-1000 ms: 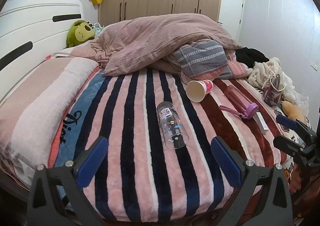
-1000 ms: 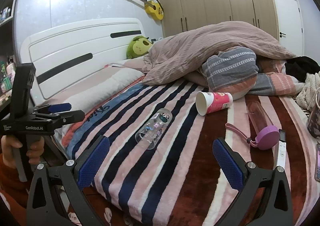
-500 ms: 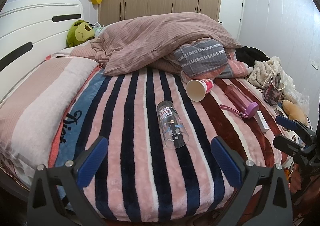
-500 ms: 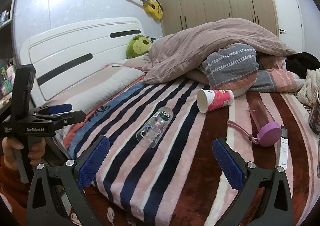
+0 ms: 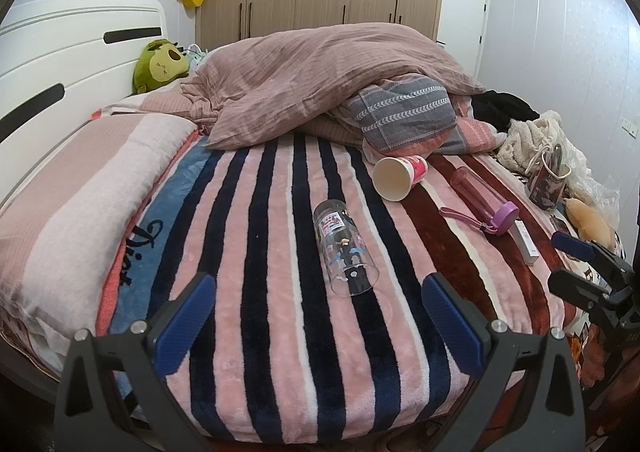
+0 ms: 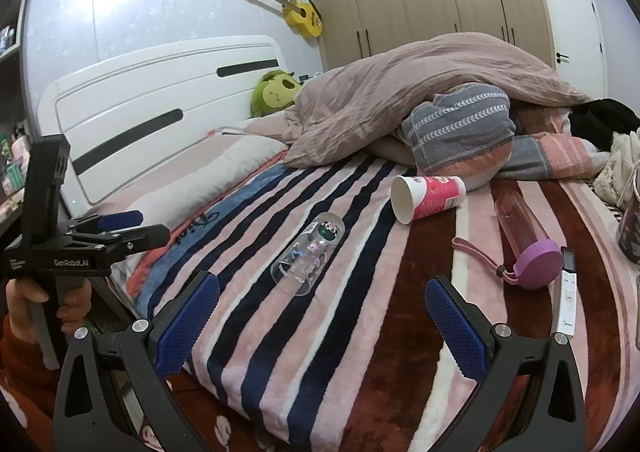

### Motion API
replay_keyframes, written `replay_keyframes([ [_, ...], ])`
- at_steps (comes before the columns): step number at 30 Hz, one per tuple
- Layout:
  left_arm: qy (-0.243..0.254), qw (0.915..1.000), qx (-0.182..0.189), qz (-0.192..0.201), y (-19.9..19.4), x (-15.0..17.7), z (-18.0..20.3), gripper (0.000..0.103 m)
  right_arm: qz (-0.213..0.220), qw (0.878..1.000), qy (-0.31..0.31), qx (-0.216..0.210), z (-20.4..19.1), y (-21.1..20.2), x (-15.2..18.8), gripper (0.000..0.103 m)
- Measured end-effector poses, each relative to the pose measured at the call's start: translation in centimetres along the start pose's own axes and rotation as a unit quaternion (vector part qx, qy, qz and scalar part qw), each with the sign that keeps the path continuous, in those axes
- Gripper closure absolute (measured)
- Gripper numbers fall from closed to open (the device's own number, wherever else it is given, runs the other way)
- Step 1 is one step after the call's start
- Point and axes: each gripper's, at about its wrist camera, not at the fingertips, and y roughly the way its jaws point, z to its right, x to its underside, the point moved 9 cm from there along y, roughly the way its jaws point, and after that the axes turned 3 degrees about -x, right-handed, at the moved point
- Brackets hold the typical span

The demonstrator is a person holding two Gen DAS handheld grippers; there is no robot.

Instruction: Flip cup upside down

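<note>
Now the glass cup (image 5: 346,248) lies sideways on the striped blanket (image 5: 272,236). Both the left gripper (image 5: 316,318) and right gripper (image 6: 320,318) hang spread wide, grasping nothing

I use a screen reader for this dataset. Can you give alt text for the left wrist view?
The open left gripper hovers at the bed's edge, holding nothing, aimed at a clear glass cup lying on its side on a striped blanket. Beyond lie a tipped paper cup and a pink water bottle; the right gripper shows at far right.

A pink bottle (image 5: 482,198) (purple lid) lies right on the striped blanket (image 5: 256,252); a green plush (image 5: 160,66) sits far left.
</note>
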Motion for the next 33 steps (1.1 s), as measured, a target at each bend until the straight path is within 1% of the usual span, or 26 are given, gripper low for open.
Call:
replay_keyframes([
  [3,0.002,1.0000,0.000,-0.001,0.1,0.3,0.0,0.001,-0.012,1.000,0.005,-0.015,-0.3,0.3,0.3,0.000],
  [9,0.000,1.0000,0.002,0.002,0.4,0.6,0.1,0.001,-0.016,0.999,0.022,-0.023,-0.3,0.5,0.3,0.000],
  [14,0.002,1.0000,0.005,-0.002,0.7,0.6,0.1,0.001,-0.020,0.999,0.032,-0.019,0.1,0.8,0.1,0.000],
  [19,0.006,0.9999,0.016,0.000,1.2,0.4,-0.3,0.001,-0.031,0.998,0.052,-0.026,0.4,2.4,0.3,0.000],
  [22,-0.004,0.9997,0.026,0.000,1.8,0.4,-1.1,0.001,-0.045,0.995,0.079,-0.049,0.4,5.1,0.1,0.000],
  [24,-0.011,0.9995,0.030,-0.003,2.3,0.4,-1.7,0.001,-0.059,0.991,0.102,-0.069,0.0,8.1,0.1,0.000],
  [25,-0.013,0.9994,0.033,-0.003,2.5,0.4,-2.1,0.001,-0.063,0.989,0.109,-0.073,-0.1,9.0,0.1,0.000],
  [27,-0.017,0.9992,0.036,-0.003,2.7,0.3,-2.5,0.001,-0.078,0.984,0.135,-0.083,-0.4,12.2,0.3,0.000],
  [29,-0.024,0.9991,0.033,-0.003,3.0,0.4,-3.4,0.001,-0.095,0.978,0.165,-0.086,-0.6,16.0,0.7,0.000],
  [30,-0.028,0.9991,0.030,-0.005,3.2,0.5,-3.9,0.001,-0.100,0.976,0.170,-0.087,-0.8,17.0,0.9,0.000],
  [31,-0.031,0.9991,0.028,-0.008,3.3,0.5,-4.3,0.001,-0.109,0.975,0.175,-0.081,-0.9,18.7,1.1,0.001],
  [32,-0.033,0.9991,0.026,-0.009,3.4,0.5,-4.5,0.001,-0.117,0.975,0.177,-0.065,-0.9,20.1,1.5,0.003],
  [33,-0.035,0.9990,0.025,-0.009,3.5,0.6,-4.8,0.001,-0.124,0.975,0.179,-0.051,-0.7,21.2,1.8,0.008],
])
